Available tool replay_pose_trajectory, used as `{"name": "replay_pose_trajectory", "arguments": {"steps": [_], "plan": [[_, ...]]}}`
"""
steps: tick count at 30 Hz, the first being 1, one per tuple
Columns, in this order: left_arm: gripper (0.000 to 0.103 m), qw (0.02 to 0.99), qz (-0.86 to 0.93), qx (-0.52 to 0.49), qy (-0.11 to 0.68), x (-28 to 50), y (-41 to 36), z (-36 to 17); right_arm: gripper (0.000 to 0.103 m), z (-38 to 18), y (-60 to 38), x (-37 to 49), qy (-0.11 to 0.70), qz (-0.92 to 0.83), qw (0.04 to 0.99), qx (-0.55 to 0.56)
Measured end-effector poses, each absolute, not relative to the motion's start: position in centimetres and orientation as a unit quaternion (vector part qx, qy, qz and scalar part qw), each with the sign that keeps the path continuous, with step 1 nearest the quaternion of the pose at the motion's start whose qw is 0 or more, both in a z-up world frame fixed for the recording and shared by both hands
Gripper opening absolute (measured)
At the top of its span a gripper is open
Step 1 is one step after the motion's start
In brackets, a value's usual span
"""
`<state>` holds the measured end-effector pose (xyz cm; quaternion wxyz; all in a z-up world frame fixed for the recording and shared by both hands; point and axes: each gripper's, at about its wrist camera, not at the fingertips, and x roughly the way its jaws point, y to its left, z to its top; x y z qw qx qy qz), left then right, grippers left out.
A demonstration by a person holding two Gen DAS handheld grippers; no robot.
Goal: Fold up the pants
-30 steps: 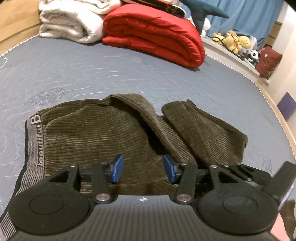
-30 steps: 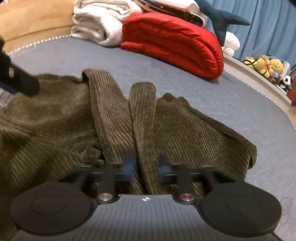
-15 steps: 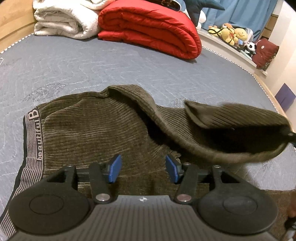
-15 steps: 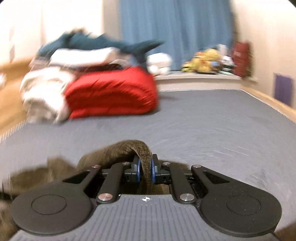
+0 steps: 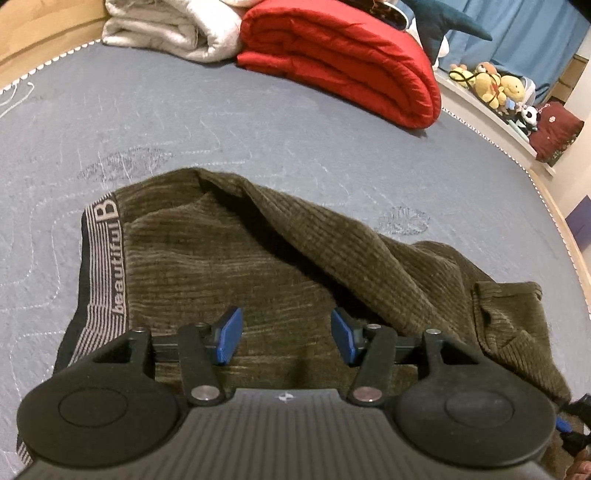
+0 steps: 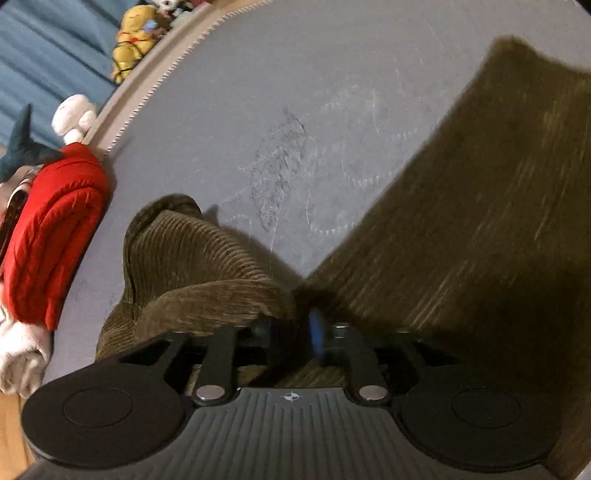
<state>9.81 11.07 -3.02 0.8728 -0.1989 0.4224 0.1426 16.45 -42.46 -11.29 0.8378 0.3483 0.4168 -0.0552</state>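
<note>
Olive-brown corduroy pants point(image 5: 221, 258) lie on a grey quilted mattress point(image 5: 258, 122), with the striped waistband point(image 5: 107, 266) at the left. One leg point(image 5: 369, 258) runs out to the right and ends in a crumpled cuff point(image 5: 509, 314). My left gripper point(image 5: 287, 339) hovers open just above the seat area, with nothing between its blue pads point(image 5: 229, 338). In the rolled right wrist view, my right gripper point(image 6: 291, 330) has its jaws opening. Corduroy point(image 6: 207, 291) drapes over its left finger and still sits in the gap. A blurred stretch of leg point(image 6: 480, 203) fills the right side.
A folded red quilt point(image 5: 343, 62) and white blanket point(image 5: 173, 29) lie at the far side of the mattress. Plush toys point(image 5: 495, 85) and a dark red bag point(image 5: 557, 133) sit on a ledge beyond the right edge. Bare mattress point(image 6: 295, 129) spreads around the pants.
The right gripper pulled one pants leg off the folded pile and out to the right, rolled sharply, and its jaws parted. The left gripper shifted slightly and stayed open.
</note>
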Motion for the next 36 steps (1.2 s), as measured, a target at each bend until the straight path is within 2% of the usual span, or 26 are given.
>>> {"name": "replay_pose_trajectory", "arguments": {"steps": [1, 2, 6, 11, 18, 20, 22, 36], "plan": [[0.059, 0.873, 0.141, -0.196, 0.424, 9.8, 10.9, -3.1, 0.051, -10.8, -42.3, 16.3, 0.408, -0.054, 0.848, 0.334], [0.060, 0.874, 0.139, -0.192, 0.424, 9.8, 10.8, -3.1, 0.052, -10.3, -42.1, 16.1, 0.399, -0.052, 0.858, 0.321], [0.060, 0.875, 0.134, -0.179, 0.429, 10.0, 10.1, -3.6, 0.052, -8.8, -41.6, 15.9, 0.377, -0.058, 0.880, 0.284], [0.060, 0.874, 0.124, -0.167, 0.439, 10.7, 9.4, -4.3, 0.052, -8.4, -42.2, 16.0, 0.368, -0.065, 0.877, 0.301], [0.062, 0.878, 0.092, -0.134, 0.449, 11.9, 7.4, -5.1, 0.052, -10.5, -42.9, 17.7, 0.414, -0.083, 0.858, 0.292], [0.062, 0.878, 0.086, -0.134, 0.451, 12.1, 7.1, -5.1, 0.055, -10.9, -43.4, 17.8, 0.419, -0.080, 0.853, 0.301], [0.063, 0.879, 0.082, -0.133, 0.450, 12.3, 6.9, -5.0, 0.062, -11.1, -44.3, 17.7, 0.419, -0.075, 0.846, 0.321], [0.066, 0.878, 0.080, -0.133, 0.453, 12.4, 7.7, -5.0, 0.062, -10.6, -47.1, 17.0, 0.413, -0.064, 0.822, 0.386]]}}
